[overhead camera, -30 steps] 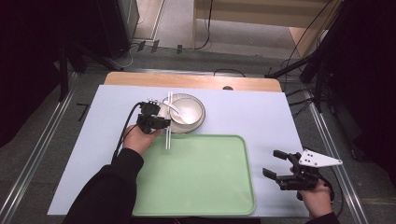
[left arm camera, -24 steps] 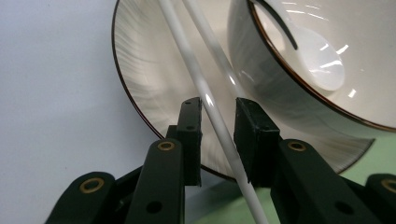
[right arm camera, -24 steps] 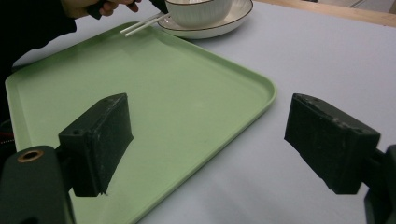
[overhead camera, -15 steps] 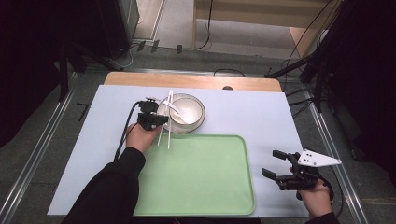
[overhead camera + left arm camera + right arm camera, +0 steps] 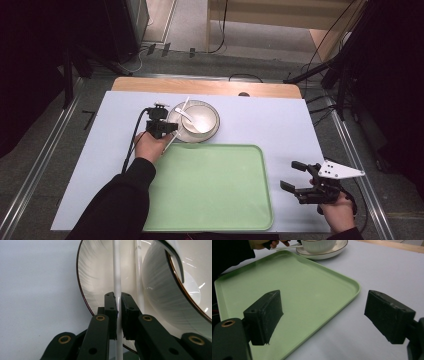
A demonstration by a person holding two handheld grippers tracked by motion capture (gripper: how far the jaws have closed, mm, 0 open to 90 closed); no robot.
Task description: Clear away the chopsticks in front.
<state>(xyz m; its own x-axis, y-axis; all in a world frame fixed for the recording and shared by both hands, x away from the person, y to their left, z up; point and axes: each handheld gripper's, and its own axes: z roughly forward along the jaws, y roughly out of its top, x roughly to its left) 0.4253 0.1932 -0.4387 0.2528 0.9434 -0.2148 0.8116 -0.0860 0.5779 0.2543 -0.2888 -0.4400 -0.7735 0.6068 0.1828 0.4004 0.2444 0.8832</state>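
White plastic chopstick [image 5: 117, 277], slender, straight and glossy, clamped between the pads of the left tool [image 5: 167, 131], whose jaws have just closed. Its long axis runs ahead of that tool, across the ribbed white saucer [image 5: 100, 282]. Right tool [image 5: 295, 176] gapes empty, well apart, beside the green plastic tray [image 5: 220, 200].

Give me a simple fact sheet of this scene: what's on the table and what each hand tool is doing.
Left gripper: jaws have just closed on a white chopstick lying across the plate
Second chopstick: beside the first, not gripped
Bowl: on the plate, white spoon inside
Tray: green, nothing on it, near the plate
Right gripper: open, holding nothing, right of the tray
Table cover: pale blue sheet
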